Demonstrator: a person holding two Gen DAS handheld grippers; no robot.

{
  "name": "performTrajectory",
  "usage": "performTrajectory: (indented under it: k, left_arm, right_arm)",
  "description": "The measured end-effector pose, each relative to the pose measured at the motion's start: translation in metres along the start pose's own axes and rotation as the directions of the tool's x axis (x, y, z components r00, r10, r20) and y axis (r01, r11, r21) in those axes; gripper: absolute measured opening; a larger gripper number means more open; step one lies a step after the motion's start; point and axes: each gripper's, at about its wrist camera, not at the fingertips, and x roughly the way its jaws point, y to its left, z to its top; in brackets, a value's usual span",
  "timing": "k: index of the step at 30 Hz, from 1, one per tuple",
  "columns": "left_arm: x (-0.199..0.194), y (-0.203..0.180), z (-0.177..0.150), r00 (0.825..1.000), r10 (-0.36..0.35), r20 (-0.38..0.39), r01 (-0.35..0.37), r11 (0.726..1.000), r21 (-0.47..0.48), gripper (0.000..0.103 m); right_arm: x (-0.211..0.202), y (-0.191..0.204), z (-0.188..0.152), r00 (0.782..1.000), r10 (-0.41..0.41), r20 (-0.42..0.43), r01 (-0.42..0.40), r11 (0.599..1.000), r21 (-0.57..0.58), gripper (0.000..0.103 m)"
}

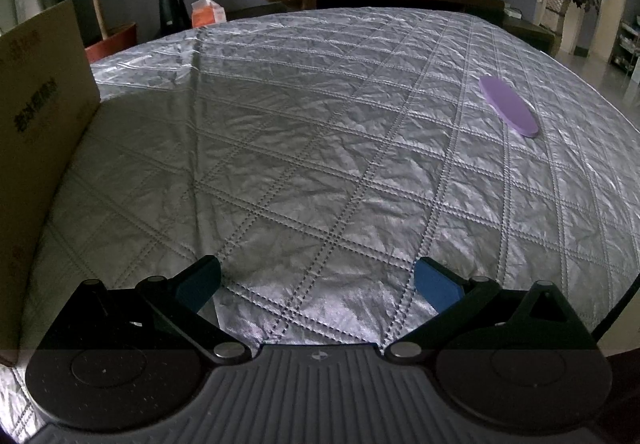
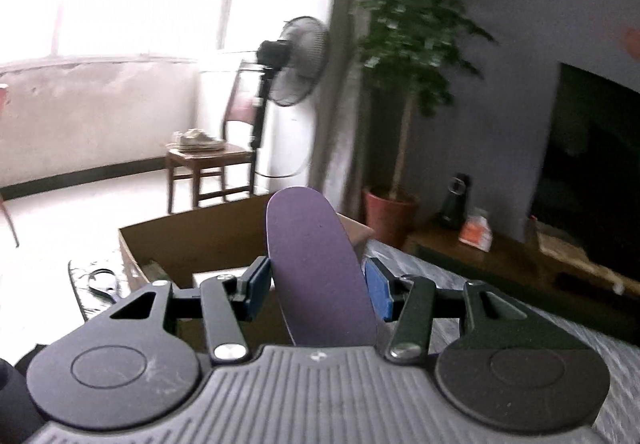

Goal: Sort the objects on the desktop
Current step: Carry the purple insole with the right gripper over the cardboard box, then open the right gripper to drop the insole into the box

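The right gripper (image 2: 318, 290) has its jaws clamped on a purple oval pad (image 2: 320, 272), whose long axis runs from the frame's lower centre up to the middle, rounded tip uppermost. Behind it, centre left, sits an open cardboard box (image 2: 192, 240); something pale lies inside, too hidden to name. The left gripper (image 1: 318, 284) stands with jaws wide apart, holding nothing, over the quilted silver tablecloth (image 1: 320, 144). A second purple oval pad (image 1: 509, 106) lies flat at right, long axis slanting upper left to lower right.
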Motion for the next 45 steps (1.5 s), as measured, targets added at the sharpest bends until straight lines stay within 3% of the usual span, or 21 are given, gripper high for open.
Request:
performTrajectory:
  k: [8,18,24,26,29,30,33,36,38,42,45]
  left_arm:
    - [0.0,0.001,0.001,1.0,-0.004,-0.007,0.004,1.0,0.002,0.103]
    - [0.002,0.0,0.004,1.0,-0.008,-0.019,0.008,1.0,0.001,0.103]
    - [0.003,0.0,0.005,1.0,-0.009,-0.023,0.009,1.0,0.0,0.103]
    - [0.003,0.0,0.005,1.0,-0.01,-0.025,0.01,1.0,0.0,0.103]
    - [0.003,0.0,0.006,1.0,-0.011,-0.026,0.011,1.0,-0.002,0.103]
    - [0.003,-0.001,0.005,1.0,-0.01,-0.025,0.01,1.0,-0.002,0.103]
    - [0.003,-0.001,0.005,1.0,-0.01,-0.022,0.01,1.0,-0.002,0.103]
    - [0.004,0.0,0.005,1.0,-0.013,-0.024,0.012,1.0,-0.005,0.103]
    - [0.005,0.0,0.006,0.999,-0.015,-0.03,0.015,1.0,-0.01,0.103]
    - [0.005,0.001,0.008,0.999,-0.02,-0.04,0.019,1.0,-0.016,0.103]
    - [0.007,0.001,0.009,0.999,-0.018,-0.041,0.018,1.0,-0.018,0.103]
  right_arm:
    - [0.075,0.045,0.023,0.985,0.128,-0.116,-0.141,0.983,-0.114,0.048]
    - [0.139,0.094,0.026,0.952,0.158,-0.261,-0.207,0.962,-0.175,0.05]
    - [0.13,0.087,0.03,0.963,0.184,-0.199,-0.208,0.972,-0.11,0.052]
    - [0.111,0.074,0.035,0.977,0.162,-0.137,-0.175,0.981,-0.089,0.053]
    - [0.067,0.044,0.037,0.993,0.113,-0.019,-0.113,0.992,-0.051,0.062]
    - [0.05,0.032,0.034,0.997,0.078,0.019,-0.077,0.996,-0.043,0.068]
    - [0.004,-0.004,0.017,0.993,-0.056,0.104,0.057,0.998,-0.014,0.072]
    - [-0.036,-0.052,-0.014,0.966,-0.211,0.147,0.198,0.975,0.097,0.074]
    - [-0.062,-0.09,-0.045,0.942,-0.308,0.137,0.275,0.937,0.216,0.074]
    - [-0.103,-0.149,-0.123,0.893,-0.449,0.014,0.404,0.816,0.413,0.074]
    - [-0.116,-0.172,-0.172,0.857,-0.507,-0.093,0.488,0.739,0.464,0.072]
